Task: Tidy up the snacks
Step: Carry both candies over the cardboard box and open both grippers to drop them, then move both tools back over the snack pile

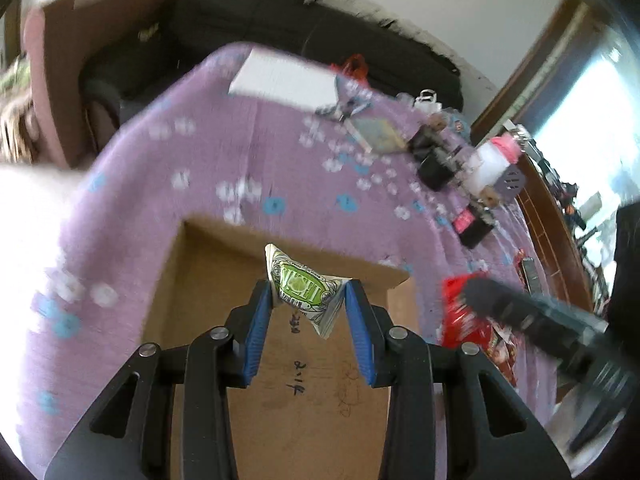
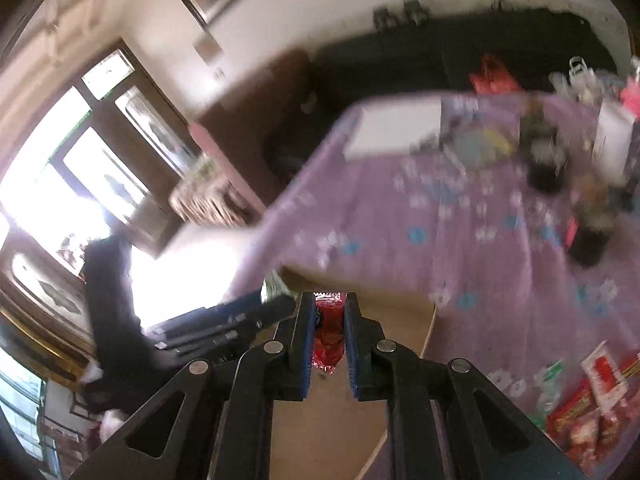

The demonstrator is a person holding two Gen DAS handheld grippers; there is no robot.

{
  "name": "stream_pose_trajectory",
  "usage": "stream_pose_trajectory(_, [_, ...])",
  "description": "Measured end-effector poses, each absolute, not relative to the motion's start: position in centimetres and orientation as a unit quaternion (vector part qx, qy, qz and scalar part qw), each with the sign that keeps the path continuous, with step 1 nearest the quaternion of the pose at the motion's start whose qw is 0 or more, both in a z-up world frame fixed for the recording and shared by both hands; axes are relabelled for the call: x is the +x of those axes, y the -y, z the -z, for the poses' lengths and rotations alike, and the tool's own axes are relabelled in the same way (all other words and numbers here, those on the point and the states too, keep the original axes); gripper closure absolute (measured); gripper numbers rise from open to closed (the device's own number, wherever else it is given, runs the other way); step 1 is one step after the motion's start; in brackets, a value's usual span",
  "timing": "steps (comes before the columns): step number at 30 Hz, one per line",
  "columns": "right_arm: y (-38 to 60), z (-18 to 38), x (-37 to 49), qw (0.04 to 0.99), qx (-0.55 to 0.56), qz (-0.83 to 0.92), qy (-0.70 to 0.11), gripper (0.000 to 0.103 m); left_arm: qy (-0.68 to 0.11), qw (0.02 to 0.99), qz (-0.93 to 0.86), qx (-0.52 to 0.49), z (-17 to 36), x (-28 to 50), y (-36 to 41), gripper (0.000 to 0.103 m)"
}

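Hovering above the open cardboard box (image 1: 280, 380) on the purple-clothed table (image 1: 200, 160), the left gripper (image 1: 308, 300) has its jaws clenched on a green-and-white snack packet (image 1: 306, 286). Beside it over the box, the right gripper (image 2: 325, 320) pinches a red snack packet (image 2: 329, 332).

Left tongs (image 1: 308, 294): black angular linkage arms with triangular cut-outs, round silver pivot screws, ribbed blue pads (image 1: 258, 332) lining both fingers. Right tongs (image 2: 329, 340) were of identical build.
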State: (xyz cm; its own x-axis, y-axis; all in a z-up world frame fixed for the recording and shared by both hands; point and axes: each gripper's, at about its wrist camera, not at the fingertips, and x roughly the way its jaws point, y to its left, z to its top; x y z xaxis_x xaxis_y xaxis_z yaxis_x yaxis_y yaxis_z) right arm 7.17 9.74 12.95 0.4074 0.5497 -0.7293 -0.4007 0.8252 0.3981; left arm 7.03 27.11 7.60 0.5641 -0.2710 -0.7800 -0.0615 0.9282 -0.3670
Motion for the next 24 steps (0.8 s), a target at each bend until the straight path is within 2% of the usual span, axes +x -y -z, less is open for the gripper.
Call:
stream_pose_trajectory(6, [-11.7, -7.2, 7.7, 0.833, 0.039, -0.255, -0.489, 0.089, -0.481, 0.849, 0.050, -0.215, -3.5, 8.2, -27.8, 0.066])
stream_pose_trajectory(10, [-12.2, -6.1, 7.3, 0.839, 0.012, -0.246, -0.485, 0.088, -0.478, 0.847, 0.045, -0.228, -3.0, 8.0, -28.1, 0.059])
stream_pose_trajectory(12, [-12.4, -5.9, 7.4, 0.843, 0.004, -0.242, -0.481, 0.085, -0.478, 0.844, 0.049, -0.236, -2.8, 8.0, -28.3, 0.058])
stream_pose_trajectory(14, [-12.6, -6.0, 7.4, 0.849, -0.003, -0.236, -0.472, 0.084, -0.481, 0.841, 0.052, -0.243, -2.8, 7.9, -28.3, 0.053])
stream_pose_trajectory(16, [-12.7, -6.2, 7.2, 0.850, -0.003, -0.237, -0.470, 0.068, -0.478, 0.841, 0.052, -0.246, -3.1, 7.7, -28.4, 0.052])
stream_pose_trajectory(24, [-7.3, -11.6, 3.6, 0.876, 0.029, -0.253, -0.410, 0.065, -0.421, 0.867, 0.051, -0.262, -8.8, 2.7, -27.4, 0.052])
